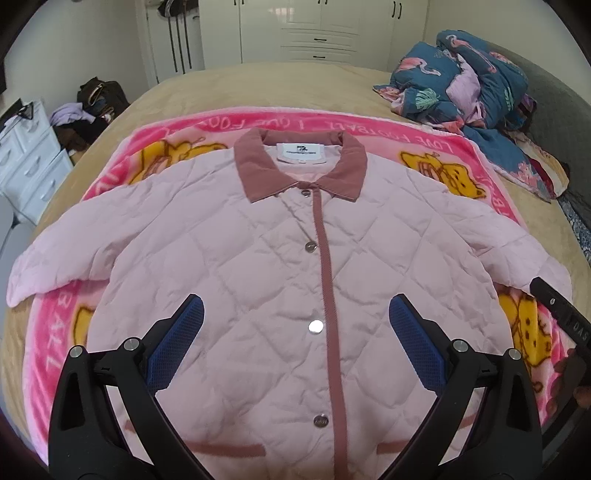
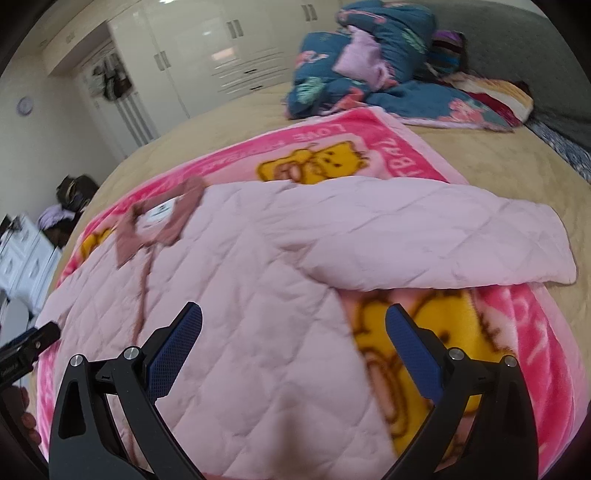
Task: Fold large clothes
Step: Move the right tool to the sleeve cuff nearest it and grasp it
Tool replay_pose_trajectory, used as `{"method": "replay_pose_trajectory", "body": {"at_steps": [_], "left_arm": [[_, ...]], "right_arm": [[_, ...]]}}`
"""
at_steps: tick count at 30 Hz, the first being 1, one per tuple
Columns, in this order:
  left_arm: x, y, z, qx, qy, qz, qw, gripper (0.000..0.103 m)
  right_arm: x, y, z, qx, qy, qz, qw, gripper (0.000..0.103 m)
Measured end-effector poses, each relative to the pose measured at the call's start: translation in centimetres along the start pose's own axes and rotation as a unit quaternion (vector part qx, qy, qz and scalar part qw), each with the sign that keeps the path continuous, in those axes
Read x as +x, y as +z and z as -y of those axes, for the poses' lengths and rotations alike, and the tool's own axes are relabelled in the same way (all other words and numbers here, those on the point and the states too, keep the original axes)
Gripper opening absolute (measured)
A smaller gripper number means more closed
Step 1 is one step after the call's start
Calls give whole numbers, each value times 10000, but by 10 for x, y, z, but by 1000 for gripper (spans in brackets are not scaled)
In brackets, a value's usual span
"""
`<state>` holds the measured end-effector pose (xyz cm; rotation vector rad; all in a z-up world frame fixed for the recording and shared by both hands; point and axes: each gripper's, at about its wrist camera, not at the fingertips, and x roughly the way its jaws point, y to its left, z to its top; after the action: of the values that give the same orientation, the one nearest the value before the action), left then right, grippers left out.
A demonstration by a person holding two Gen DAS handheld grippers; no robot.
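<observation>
A pale pink quilted jacket (image 1: 266, 258) with a dusty-rose collar and snap buttons lies flat, front up and buttoned, sleeves spread, on a pink cartoon blanket (image 1: 155, 147). My left gripper (image 1: 295, 321) is open and empty, hovering over the jacket's lower front near the placket. My right gripper (image 2: 293, 328) is open and empty, above the jacket's right side edge (image 2: 258, 295), just below the spread right sleeve (image 2: 424, 229). The right gripper's black body shows at the left wrist view's right edge (image 1: 561, 314).
The blanket (image 2: 517, 350) lies on a beige bed (image 1: 295, 88). A heap of blue patterned bedding (image 1: 469, 85) sits at the far right corner. White wardrobes (image 1: 317, 29) stand behind; a white drawer unit (image 1: 26, 162) and clothes pile stand left of the bed.
</observation>
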<state>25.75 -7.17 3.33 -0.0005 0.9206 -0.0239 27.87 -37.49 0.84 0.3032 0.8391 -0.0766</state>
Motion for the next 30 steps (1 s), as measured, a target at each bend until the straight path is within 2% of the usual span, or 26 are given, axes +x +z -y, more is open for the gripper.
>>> {"method": "replay_pose_trajectory", "body": {"at_steps": [8, 15, 24, 30], "left_arm": [[17, 5, 17, 143, -100, -23, 9998, 94], [28, 4, 22, 142, -39, -89, 9999, 94], [38, 6, 29, 148, -89, -161, 9997, 94], [37, 7, 23, 101, 13, -146, 9998, 94]], "right_arm": [[12, 15, 64, 705, -470, 80, 9964, 99], [26, 16, 138, 1635, -844, 31, 9829, 99], [37, 9, 220, 2680, -1175, 29, 9562, 99], [43, 11, 268, 3252, -1369, 134, 9356, 99]]}}
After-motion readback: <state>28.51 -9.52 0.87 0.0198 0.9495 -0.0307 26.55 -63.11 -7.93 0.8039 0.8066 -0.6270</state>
